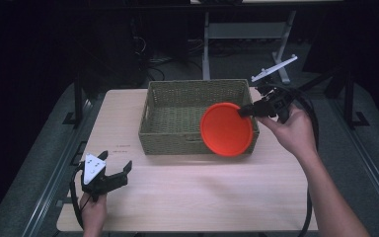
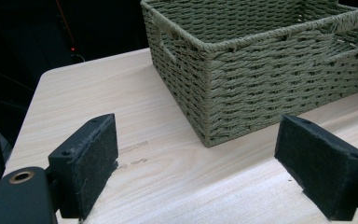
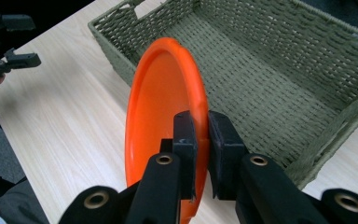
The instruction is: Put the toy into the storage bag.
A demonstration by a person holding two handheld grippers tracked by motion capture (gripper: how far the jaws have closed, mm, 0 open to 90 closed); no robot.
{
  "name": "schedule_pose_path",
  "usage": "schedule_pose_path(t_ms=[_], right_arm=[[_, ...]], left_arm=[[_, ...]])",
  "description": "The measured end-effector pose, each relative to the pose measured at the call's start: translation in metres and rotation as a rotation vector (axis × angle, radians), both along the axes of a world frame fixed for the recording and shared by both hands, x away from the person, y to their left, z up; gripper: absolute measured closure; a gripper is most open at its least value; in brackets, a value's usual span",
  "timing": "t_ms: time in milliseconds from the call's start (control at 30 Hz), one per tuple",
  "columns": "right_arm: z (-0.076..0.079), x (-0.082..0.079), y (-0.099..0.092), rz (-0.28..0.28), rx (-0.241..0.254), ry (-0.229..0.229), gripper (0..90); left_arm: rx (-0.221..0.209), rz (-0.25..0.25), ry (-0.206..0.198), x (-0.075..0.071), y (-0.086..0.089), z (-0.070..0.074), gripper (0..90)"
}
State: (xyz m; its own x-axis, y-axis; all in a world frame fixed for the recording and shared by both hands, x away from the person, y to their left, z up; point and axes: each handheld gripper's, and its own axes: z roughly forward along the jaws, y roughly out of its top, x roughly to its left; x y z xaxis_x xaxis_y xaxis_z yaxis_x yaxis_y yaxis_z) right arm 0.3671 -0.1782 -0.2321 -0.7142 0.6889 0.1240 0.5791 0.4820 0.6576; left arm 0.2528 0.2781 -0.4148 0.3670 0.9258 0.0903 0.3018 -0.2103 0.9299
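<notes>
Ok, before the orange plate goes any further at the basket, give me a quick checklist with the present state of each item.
1. Right gripper clamped on the orange plate rim: ok, a pad on each face.
2. Plate clear of the table: ok, held tilted over the basket's near right corner.
3. Plate touching the basket rim: cannot tell.
4. Basket floor free for the plate: ok, nothing lies inside.
5. Left gripper out of the way: ok, open, low at the table's near left corner, holding nothing.
</notes>
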Motion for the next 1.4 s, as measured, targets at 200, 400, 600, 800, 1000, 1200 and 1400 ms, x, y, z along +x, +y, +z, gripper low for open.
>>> schedule_pose_path(t_ms=[200, 400, 600, 800, 1000, 1200, 1400], right_arm=[[0.01, 0.008, 0.003, -0.007, -0.009, -0.015, 82.0], [0.019, 0.016, 0.007, -0.022, -0.018, -0.019, 82.0], [0.023, 0.028, 0.008, -0.033, -0.017, -0.013, 82.0], [0.025, 0.038, 0.014, -0.042, -0.033, -0.009, 82.0], [0.023, 0.05, 0.018, -0.052, -0.035, 0.004, 82.0], [0.018, 0.062, 0.017, -0.08, -0.028, 0.011, 82.0], [0.013, 0.072, 0.014, -0.113, -0.026, 0.024, 82.0]], left_arm=[[0.006, -0.005, 0.001, 0.0, 0.0, 0.0, 12.8], [0.0, -0.003, -0.001, 0.0, 0.0, 0.0, 12.8], [-0.001, -0.001, 0.0, 0.0, 0.001, 0.0, 12.8], [-0.004, -0.002, 0.001, 0.0, 0.001, 0.0, 12.8], [-0.002, -0.003, 0.001, 0.0, 0.001, 0.0, 12.8], [-0.004, -0.005, -0.002, 0.0, 0.0, 0.0, 12.8], [-0.013, -0.002, -0.001, 0.0, 0.001, 0.0, 12.8]])
